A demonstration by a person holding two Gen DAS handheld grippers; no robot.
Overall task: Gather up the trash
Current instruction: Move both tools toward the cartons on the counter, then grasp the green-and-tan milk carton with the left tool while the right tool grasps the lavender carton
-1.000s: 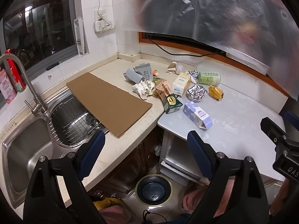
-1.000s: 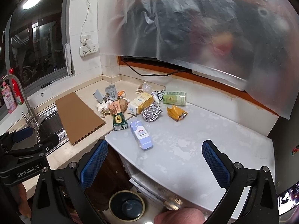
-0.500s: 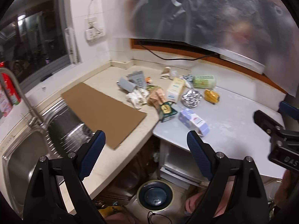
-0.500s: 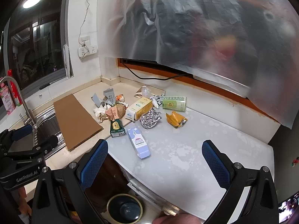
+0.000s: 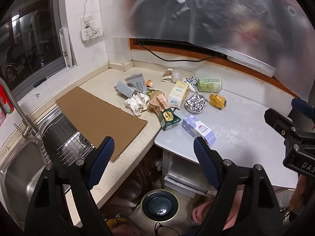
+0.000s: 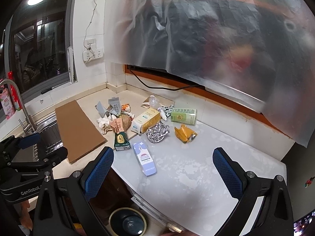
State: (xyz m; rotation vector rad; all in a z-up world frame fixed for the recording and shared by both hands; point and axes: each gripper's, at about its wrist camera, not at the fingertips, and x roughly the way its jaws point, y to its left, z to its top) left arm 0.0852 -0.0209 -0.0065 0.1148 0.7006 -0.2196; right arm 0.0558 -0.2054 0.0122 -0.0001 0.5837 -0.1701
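A heap of trash lies on the counter corner: a lilac carton (image 5: 197, 128) (image 6: 144, 158), a dark green carton (image 5: 168, 118) (image 6: 121, 140), a foil ball (image 5: 195, 102) (image 6: 157, 132), a yellow wrapper (image 5: 217, 100) (image 6: 185, 133), a cream box (image 5: 178, 94) (image 6: 145, 120), a green can (image 5: 209, 84) (image 6: 184, 115) and crumpled paper (image 5: 136, 102). My left gripper (image 5: 152, 145) hovers short of the heap, its jaws wide but closing, with nothing between them. My right gripper (image 6: 163, 154) is open and empty above the white tabletop, near the lilac carton.
A round bin (image 5: 160, 204) (image 6: 128, 223) stands on the floor below the counter edge. A brown cardboard sheet (image 5: 98, 116) (image 6: 76, 129) overhangs the steel sink (image 5: 17, 169) with its faucet (image 5: 19, 114). A plastic sheet (image 6: 216, 39) hangs over the back wall.
Both grippers have drifted slightly, and the heap sits a little differently in each view. The left jaws have narrowed a bit. Nothing on the counter has moved.
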